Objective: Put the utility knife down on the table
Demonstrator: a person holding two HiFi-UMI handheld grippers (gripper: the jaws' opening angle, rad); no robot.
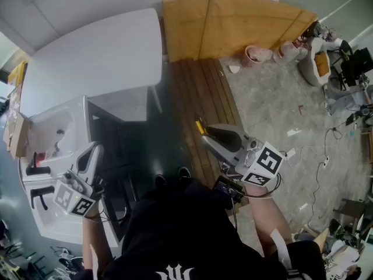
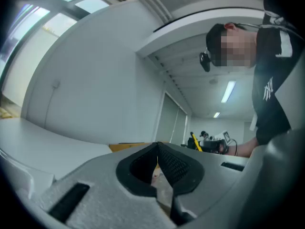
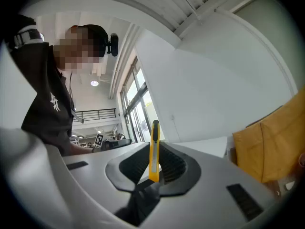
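My right gripper (image 1: 205, 135) (image 3: 155, 162) is shut on a yellow utility knife (image 3: 154, 149), which stands upright between the jaws and sticks out past their tips. In the head view the knife (image 1: 200, 126) shows as a short yellow end at the jaw tips, held in the air above the wooden slats. The left gripper (image 1: 93, 151) (image 2: 157, 148) is at the lower left, over the white unit, shut with nothing between its jaws. The white table (image 1: 99, 57) lies further ahead at the upper left, apart from both grippers.
A white moulded unit (image 1: 52, 133) with black handles stands at the left. Ahead are dark wooden slats (image 1: 198, 92) and an orange-brown board (image 1: 233, 22). A pink bucket (image 1: 254, 54), bags and cables (image 1: 317, 168) litter the concrete floor at the right.
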